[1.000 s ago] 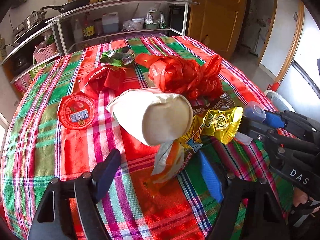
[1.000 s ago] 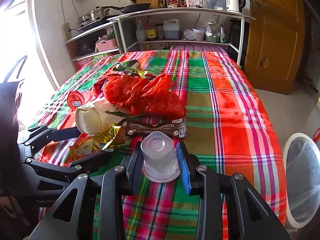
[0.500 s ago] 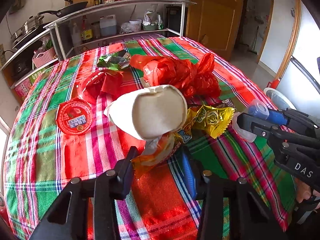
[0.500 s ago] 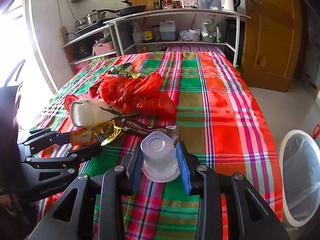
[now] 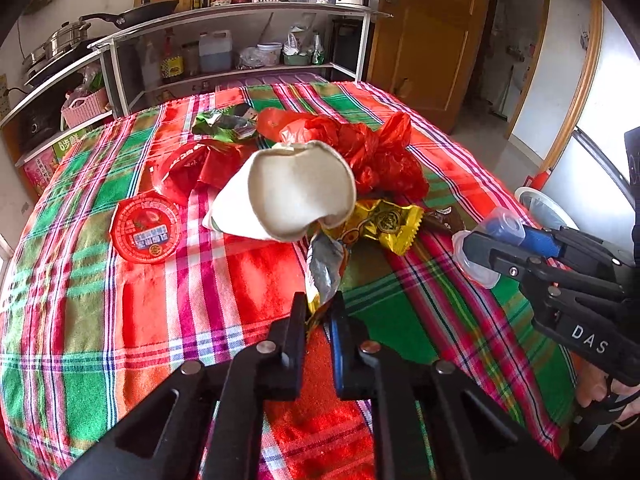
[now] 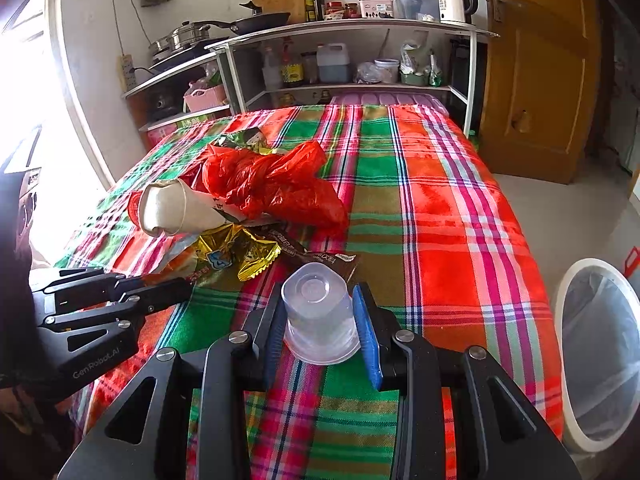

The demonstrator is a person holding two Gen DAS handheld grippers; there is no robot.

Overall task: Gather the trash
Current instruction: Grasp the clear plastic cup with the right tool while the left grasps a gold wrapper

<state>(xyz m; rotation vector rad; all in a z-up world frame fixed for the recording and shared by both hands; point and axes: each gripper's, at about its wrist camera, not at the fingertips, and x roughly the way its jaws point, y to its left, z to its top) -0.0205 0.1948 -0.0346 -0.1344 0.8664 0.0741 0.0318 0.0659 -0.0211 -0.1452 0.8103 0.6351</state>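
The orange-and-silver wrapper (image 5: 326, 268) is pinched at its near end between the jaws of the left gripper (image 5: 318, 320), which have just been closing on it; its far end trails up under the crushed paper cup (image 5: 294, 194) and beside the gold wrapper (image 5: 384, 222). The clear plastic cup (image 6: 320, 314), upside down, sits clamped between the jaws of the right gripper (image 6: 320, 322), just above the plaid worktop (image 6: 440, 200).

Judging by this, two pieces are in hand and none looks binned yet. Left on the cloth are the paper cup, the gold wrapper, a dark brown wrapper (image 6: 316, 254), the red plastic bag (image 6: 276, 186), a red round lid (image 5: 146, 228), a red crumpled piece behind it, and a green wrapper (image 5: 224, 124) at the far side. The white bin (image 6: 596, 352) stands on the floor beside the worktop's right edge, well apart from the pile.

Whether the orange wrapper is free of the paper cup or caught beneath it cannot be told. The bin is cut off by the frame, and its contents are hard to read through the pale liner.
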